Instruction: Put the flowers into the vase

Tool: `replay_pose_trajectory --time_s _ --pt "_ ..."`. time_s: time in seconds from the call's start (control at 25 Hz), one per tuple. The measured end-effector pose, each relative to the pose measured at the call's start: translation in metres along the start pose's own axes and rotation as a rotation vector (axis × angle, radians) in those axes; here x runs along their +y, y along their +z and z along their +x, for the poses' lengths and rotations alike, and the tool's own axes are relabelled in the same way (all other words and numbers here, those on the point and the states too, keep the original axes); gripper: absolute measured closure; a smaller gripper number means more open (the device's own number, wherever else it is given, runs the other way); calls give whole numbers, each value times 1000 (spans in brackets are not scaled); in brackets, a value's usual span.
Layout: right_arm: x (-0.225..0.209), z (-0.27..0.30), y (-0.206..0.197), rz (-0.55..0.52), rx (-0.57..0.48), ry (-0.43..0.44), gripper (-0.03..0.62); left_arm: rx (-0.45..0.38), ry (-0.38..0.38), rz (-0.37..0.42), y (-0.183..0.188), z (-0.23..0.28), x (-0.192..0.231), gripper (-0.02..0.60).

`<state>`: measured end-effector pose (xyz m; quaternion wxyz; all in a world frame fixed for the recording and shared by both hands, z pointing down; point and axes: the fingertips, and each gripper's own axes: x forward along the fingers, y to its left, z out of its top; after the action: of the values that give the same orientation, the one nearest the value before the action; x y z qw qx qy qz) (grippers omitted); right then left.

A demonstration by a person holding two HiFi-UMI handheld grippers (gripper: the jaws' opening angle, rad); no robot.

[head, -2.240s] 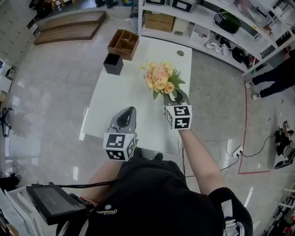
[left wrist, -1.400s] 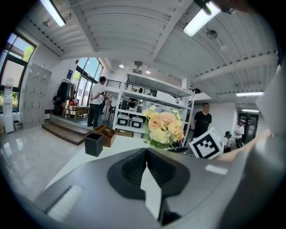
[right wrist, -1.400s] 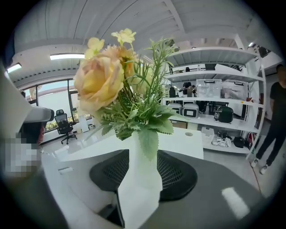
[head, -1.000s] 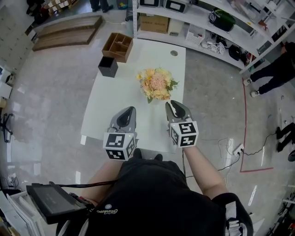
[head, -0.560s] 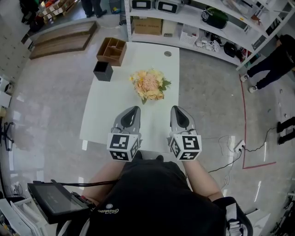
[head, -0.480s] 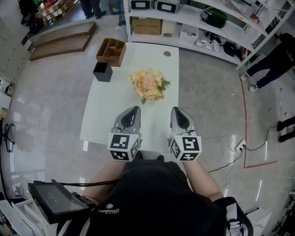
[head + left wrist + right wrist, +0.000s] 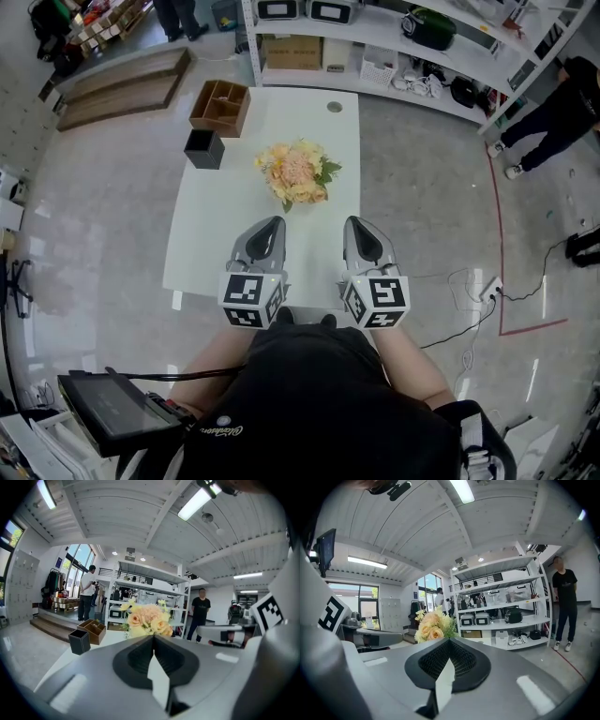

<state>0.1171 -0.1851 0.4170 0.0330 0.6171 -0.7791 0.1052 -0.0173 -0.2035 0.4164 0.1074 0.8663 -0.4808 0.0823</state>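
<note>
**Both claws shut and empty, bouquet well ahead on the table**

In the head view I have the bouquet (image 7: 295,172) of peach and yellow roses standing on the white table (image 7: 211,248), upper middle of the frame, well apart from both claws. What holds the stems is hidden under the blooms.

My left gripper (image 7: 269,225) and right gripper (image 7: 354,224) sit side by side at the centre of the frame, over the table's near end, both pointing toward the flowers. Each gripper view shows its jaws pressed together with nothing between them, and the roses rise just above the jaw line.

Up and left of the bouquet, a black box (image 7: 203,148) sits at the table's left edge. A wooden tray (image 7: 221,106) with dividers lies just beyond it at the far corner.

White shelving (image 7: 375,42) loaded with boxes and gear runs along the top of the frame. A person (image 7: 562,98) in dark clothes stands at the upper right, past a red line (image 7: 500,234) on the floor. A tablet (image 7: 117,412) sits at the lower left beside my torso.
</note>
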Motion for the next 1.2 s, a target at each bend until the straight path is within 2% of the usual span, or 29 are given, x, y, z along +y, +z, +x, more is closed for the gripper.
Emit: replay_pose_trajectory --time_s 1.2 --pt "5 -1 -7 -17 37 6 595 -16 -7 40 3 -4 -8 575"
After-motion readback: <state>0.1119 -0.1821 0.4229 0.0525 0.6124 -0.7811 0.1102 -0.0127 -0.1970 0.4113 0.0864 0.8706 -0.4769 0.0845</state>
